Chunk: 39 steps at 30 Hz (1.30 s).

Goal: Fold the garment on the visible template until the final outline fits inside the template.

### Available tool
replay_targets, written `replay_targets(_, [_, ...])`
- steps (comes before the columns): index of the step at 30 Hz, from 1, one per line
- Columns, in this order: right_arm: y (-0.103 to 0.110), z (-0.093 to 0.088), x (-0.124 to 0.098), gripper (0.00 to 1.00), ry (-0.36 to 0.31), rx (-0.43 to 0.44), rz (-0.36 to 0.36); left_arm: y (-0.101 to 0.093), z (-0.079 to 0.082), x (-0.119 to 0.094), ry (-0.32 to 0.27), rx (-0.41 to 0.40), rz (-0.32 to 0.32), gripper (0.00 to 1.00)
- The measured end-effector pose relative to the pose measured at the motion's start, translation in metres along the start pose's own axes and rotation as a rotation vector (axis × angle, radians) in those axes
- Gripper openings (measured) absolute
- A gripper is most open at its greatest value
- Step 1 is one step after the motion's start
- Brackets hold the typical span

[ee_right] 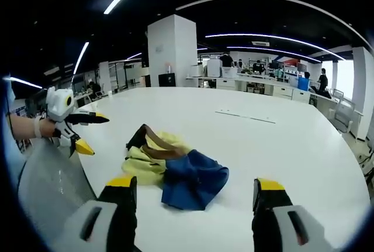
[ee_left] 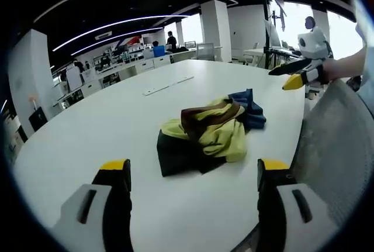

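While the broad white surface stretches back toward an office with desks and pillars, a crumpled garment of yellow, brown, blue and dark cloth lies bunched on it near the rounded edge, beside a grey mesh chair back. Both the left hand-held gripper and the right hand-held gripper hang above the surface with jaws spread wide and empty, short of the heap.
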State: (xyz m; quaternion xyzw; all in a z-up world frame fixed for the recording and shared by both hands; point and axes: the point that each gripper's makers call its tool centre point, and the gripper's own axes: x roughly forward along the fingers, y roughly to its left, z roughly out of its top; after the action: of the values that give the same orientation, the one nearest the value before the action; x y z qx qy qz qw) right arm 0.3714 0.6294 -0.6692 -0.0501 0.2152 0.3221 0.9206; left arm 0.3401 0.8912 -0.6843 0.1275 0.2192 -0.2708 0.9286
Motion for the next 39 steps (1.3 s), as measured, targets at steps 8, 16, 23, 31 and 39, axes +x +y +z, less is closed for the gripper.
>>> replay_targets(8, [-0.0013, -0.0007, -0.0003, 0.81, 0.003, 0.001, -0.006, 0.0007, -0.0007, 0.0, 0.003, 0.0, 0.003, 0.86])
replay_targets(16, [-0.0019, -0.0003, -0.0002, 0.81, 0.0, 0.004, -0.008, 0.0013, -0.0013, 0.0, 0.005, -0.003, 0.004, 0.86])
replay_targets(23, [0.0022, -0.0014, 0.0011, 0.81, 0.011, -0.016, 0.004, -0.0001, -0.0024, 0.0004, 0.009, -0.008, -0.003, 0.86])
replay_targets(31, [0.0015, -0.0017, 0.0009, 0.81, 0.012, -0.01, 0.003, -0.0014, -0.003, 0.0008, 0.014, -0.002, -0.008, 0.86])
replay_targets(39, [0.0003, -0.0025, 0.001, 0.81, 0.016, -0.008, 0.0, -0.0012, -0.0037, 0.0012, 0.015, -0.005, -0.009, 0.87])
